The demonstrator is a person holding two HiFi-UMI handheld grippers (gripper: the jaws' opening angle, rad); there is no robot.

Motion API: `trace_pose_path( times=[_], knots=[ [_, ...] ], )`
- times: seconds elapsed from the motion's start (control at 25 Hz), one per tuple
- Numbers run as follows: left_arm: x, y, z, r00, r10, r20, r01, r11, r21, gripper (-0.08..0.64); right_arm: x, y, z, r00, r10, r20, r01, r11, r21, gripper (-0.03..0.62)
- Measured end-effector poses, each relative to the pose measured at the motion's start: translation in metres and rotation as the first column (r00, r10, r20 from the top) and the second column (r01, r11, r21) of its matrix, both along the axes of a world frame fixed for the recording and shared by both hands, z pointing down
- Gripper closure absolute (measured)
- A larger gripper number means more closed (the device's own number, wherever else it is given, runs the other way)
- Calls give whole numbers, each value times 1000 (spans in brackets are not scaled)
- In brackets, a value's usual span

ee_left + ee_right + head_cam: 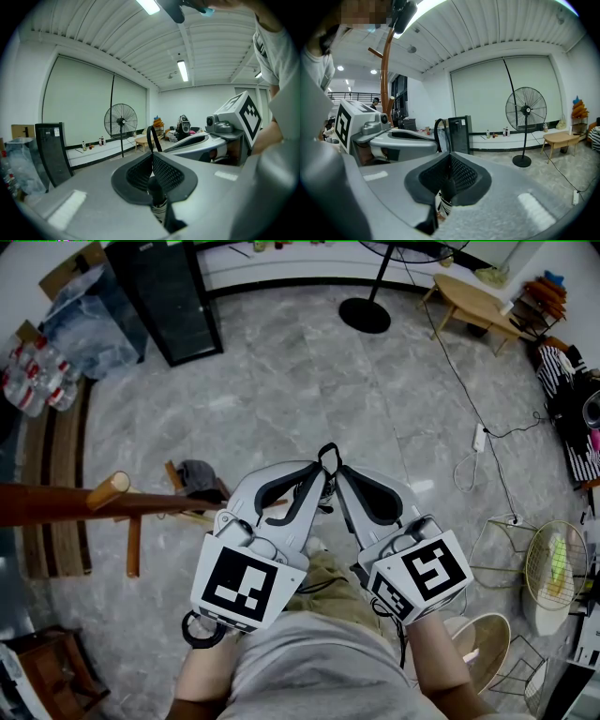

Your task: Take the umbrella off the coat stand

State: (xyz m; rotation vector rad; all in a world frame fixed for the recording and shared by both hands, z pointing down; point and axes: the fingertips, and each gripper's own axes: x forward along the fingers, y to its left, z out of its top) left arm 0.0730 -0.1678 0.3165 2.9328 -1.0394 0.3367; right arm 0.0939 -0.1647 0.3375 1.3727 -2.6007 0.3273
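Note:
My left gripper and my right gripper are held side by side in front of the person, tips together. A black loop strap of the umbrella sticks up where the tips meet. In the left gripper view the jaws are shut on the strap, and the umbrella's black handle and striped fabric hang below. The right gripper view shows the same: shut jaws, strap, handle. The brown wooden coat stand stands apart at the left.
A pedestal fan and a low wooden table stand at the far side. A black cabinet and packs of water bottles are at the upper left. A power strip with cable and wire baskets lie right.

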Motion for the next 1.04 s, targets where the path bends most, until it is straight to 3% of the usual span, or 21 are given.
trace_pose_path(
  times=[1.04],
  knots=[
    [-9,-3,-2,1000,-13,2,12,1000,3,538,-9,-4,-2,1000,-14,-3,14,1000,8,591]
  ],
)
